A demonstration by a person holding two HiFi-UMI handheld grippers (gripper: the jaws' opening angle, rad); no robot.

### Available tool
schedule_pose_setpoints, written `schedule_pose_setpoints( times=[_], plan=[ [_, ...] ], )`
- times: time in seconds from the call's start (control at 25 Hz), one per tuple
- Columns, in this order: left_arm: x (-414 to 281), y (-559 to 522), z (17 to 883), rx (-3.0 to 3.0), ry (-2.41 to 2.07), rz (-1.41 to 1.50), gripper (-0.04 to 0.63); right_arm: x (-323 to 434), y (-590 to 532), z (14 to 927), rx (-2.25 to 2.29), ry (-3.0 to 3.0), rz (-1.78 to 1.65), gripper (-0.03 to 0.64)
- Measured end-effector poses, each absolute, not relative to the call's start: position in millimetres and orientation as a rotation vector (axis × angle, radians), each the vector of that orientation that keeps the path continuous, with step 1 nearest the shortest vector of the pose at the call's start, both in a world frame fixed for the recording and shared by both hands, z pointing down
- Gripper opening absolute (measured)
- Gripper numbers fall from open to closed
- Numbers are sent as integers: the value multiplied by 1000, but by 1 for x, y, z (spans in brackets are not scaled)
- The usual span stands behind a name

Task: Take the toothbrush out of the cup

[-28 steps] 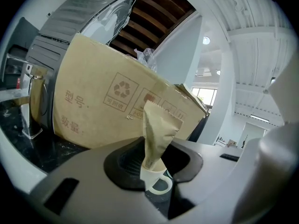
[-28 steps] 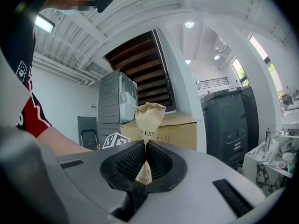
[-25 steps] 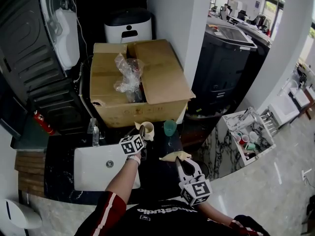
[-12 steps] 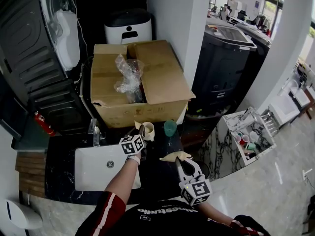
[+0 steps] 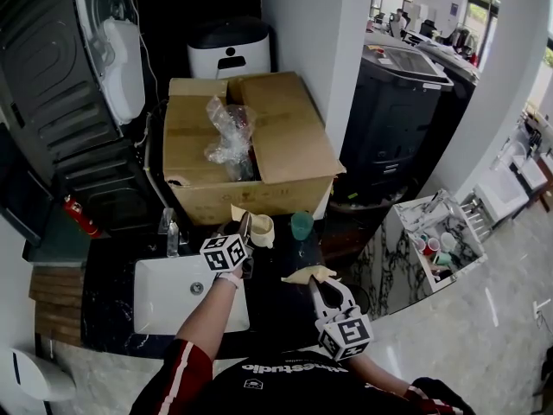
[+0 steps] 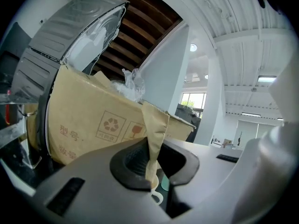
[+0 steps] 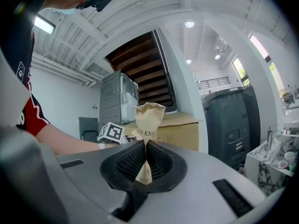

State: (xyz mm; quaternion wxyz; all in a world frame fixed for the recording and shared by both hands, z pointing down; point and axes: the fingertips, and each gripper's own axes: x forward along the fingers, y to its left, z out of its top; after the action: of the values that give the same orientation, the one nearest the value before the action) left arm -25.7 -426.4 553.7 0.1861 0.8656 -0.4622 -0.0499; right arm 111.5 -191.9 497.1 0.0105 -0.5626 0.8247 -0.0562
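Note:
My left gripper (image 5: 247, 229) is over the dark counter beside a cream cup (image 5: 263, 230). Its jaws are shut on a toothbrush in a brown paper sleeve (image 6: 155, 125), which stands up from between the pads. In the left gripper view the cream cup (image 6: 156, 196) shows just below the jaws, and a green cup (image 5: 301, 225) stands to its right. My right gripper (image 5: 314, 285) hangs nearer me, shut on a second brown paper packet (image 7: 148, 118) with dark print. That packet (image 5: 308, 274) points left in the head view.
A large open cardboard box (image 5: 251, 145) with crumpled clear plastic stands right behind the cups. A white sink (image 5: 168, 288) with a faucet (image 5: 168, 232) lies to the left. A white bin (image 5: 229, 50) and a dark grey machine (image 5: 393, 102) stand beyond.
My left gripper has risen a little above the cream cup with the paper-wrapped toothbrush in it. The right gripper has kept still.

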Motion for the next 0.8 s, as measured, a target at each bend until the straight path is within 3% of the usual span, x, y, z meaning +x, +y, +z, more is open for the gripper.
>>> schedule_pose_setpoints(
  times=[0.36,0.8],
  plan=[
    [-41,-418,505,2520,-1293,-214,37,110,-195,499,-1755,2584,-189,40],
    [-44,-388,513,2558,-1271,-171,37,106,-201,499,-1740,2591,-190,40]
  ],
)
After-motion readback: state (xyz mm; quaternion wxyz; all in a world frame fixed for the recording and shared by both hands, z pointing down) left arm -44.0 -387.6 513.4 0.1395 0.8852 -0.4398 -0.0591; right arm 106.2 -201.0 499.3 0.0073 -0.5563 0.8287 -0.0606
